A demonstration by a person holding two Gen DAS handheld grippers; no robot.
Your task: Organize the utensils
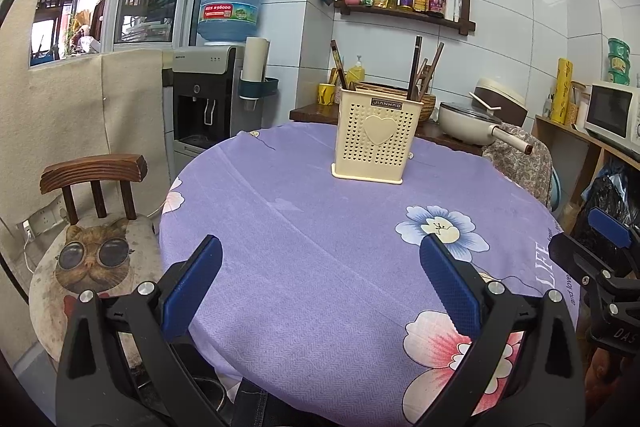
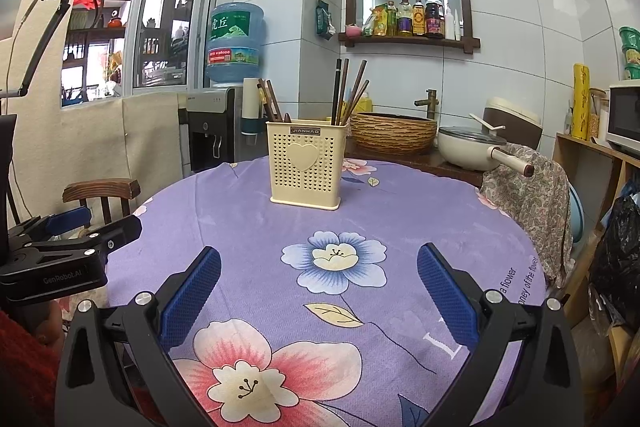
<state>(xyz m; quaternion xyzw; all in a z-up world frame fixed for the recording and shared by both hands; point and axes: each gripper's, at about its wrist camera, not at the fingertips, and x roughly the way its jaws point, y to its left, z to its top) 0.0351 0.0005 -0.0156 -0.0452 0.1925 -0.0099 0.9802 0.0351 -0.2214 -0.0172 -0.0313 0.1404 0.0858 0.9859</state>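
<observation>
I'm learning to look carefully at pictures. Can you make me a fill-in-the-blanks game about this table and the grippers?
1. The cream utensil holder has a ____ shape on its front.
2. The tablecloth is mostly ____ with flowers.
3. The left gripper and the right gripper both hold ____.
4. The chopsticks stand ____ the holder.

Missing words: heart; purple; nothing; inside

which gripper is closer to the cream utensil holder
Hard to call; about equal. The left gripper and right gripper both hover open over the near table edge, the utensil holder far across.
</observation>
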